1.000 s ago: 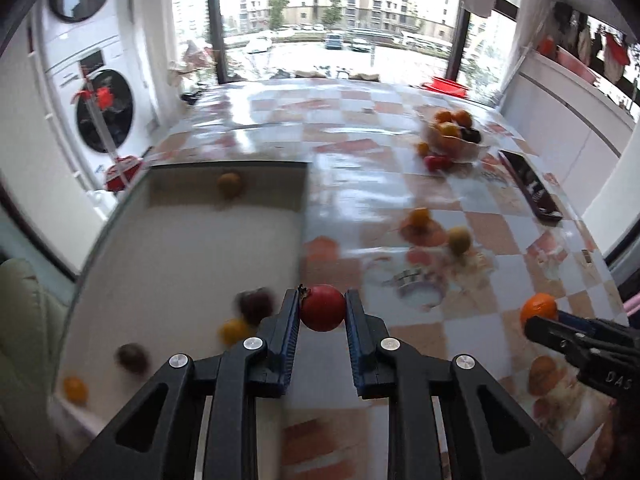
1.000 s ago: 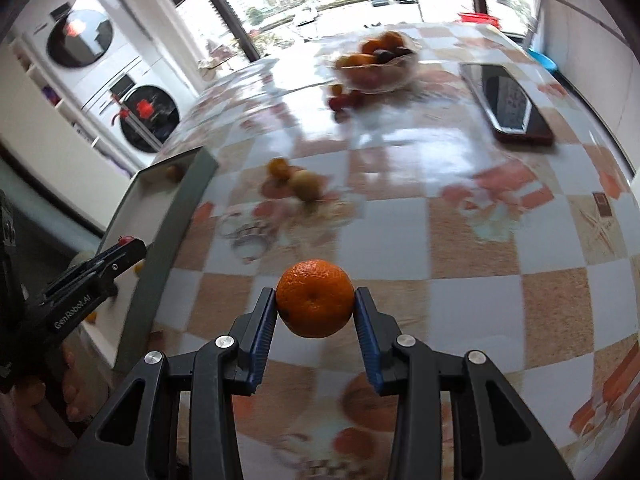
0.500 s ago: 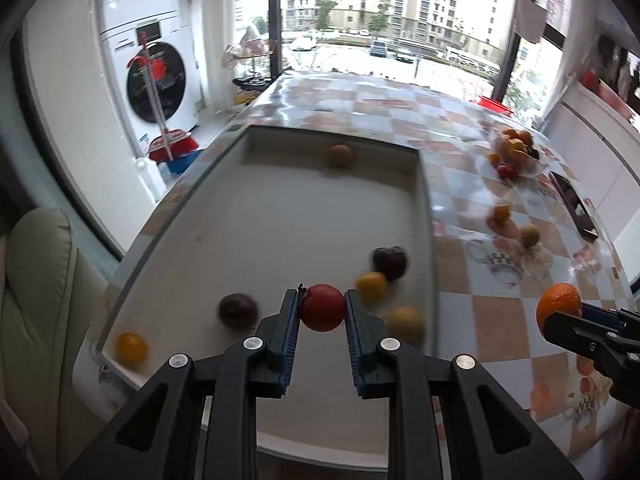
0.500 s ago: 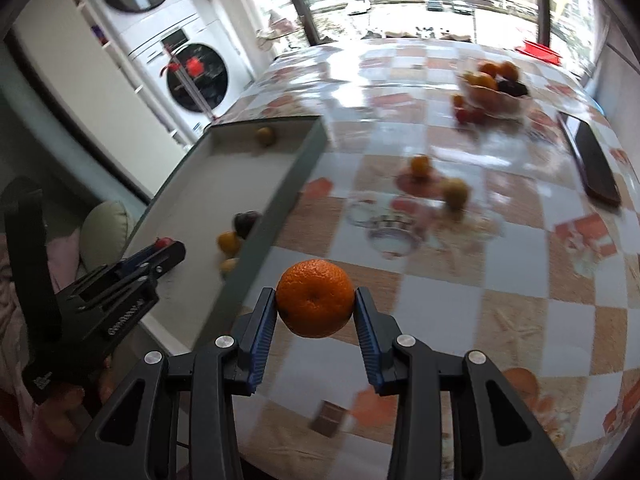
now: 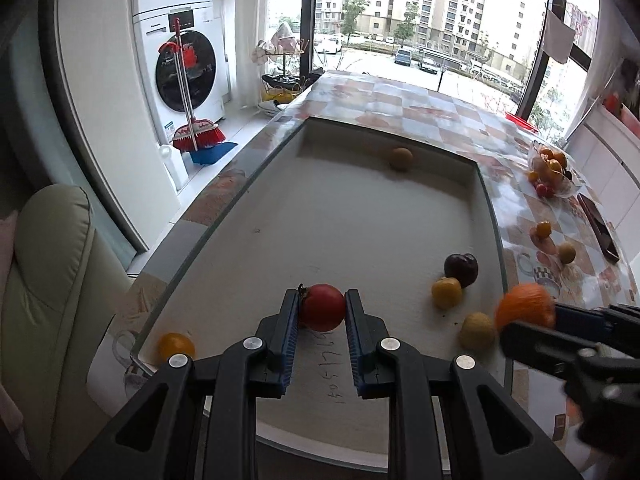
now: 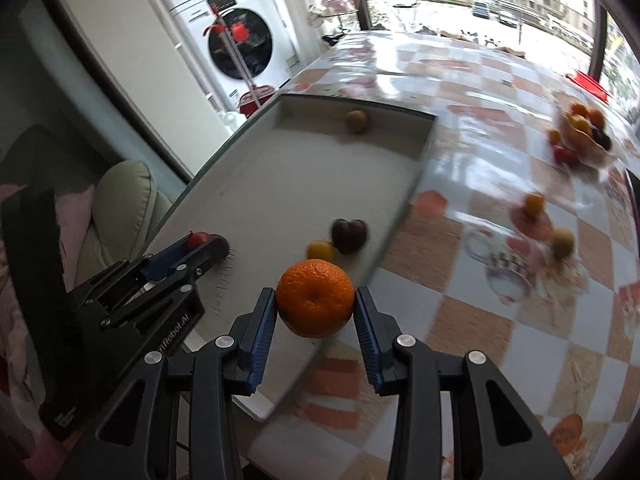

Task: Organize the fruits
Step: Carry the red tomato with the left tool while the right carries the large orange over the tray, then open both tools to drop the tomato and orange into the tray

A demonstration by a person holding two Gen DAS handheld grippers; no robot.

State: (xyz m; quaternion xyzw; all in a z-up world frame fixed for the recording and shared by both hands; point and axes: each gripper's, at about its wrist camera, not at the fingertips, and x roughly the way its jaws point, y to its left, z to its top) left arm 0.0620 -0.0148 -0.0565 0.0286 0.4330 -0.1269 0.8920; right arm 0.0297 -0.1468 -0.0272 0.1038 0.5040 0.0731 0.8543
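Observation:
My left gripper (image 5: 322,308) is shut on a small red fruit (image 5: 322,307) above the near part of a large white tray (image 5: 340,216). My right gripper (image 6: 316,300) is shut on an orange (image 6: 315,298) over the tray's near right rim; it shows in the left wrist view too, orange (image 5: 525,306) at the right edge. On the tray lie a dark plum (image 5: 461,269), a yellow fruit (image 5: 446,292), a tan fruit (image 5: 477,331), an orange fruit (image 5: 176,346) at the near left corner and a brown fruit (image 5: 401,159) at the far wall.
A clear bowl of fruit (image 5: 550,172) stands far right on the checkered table (image 5: 400,100), with two loose fruits (image 5: 543,229) and a dark phone (image 5: 600,228) nearer. A pale green chair (image 5: 48,280) is left; a washing machine (image 5: 184,68) and red broom stand beyond.
Both grippers have swung left from the checkered table to over the white tray, each keeping its fruit. The right gripper with the orange has closed in beside the left one.

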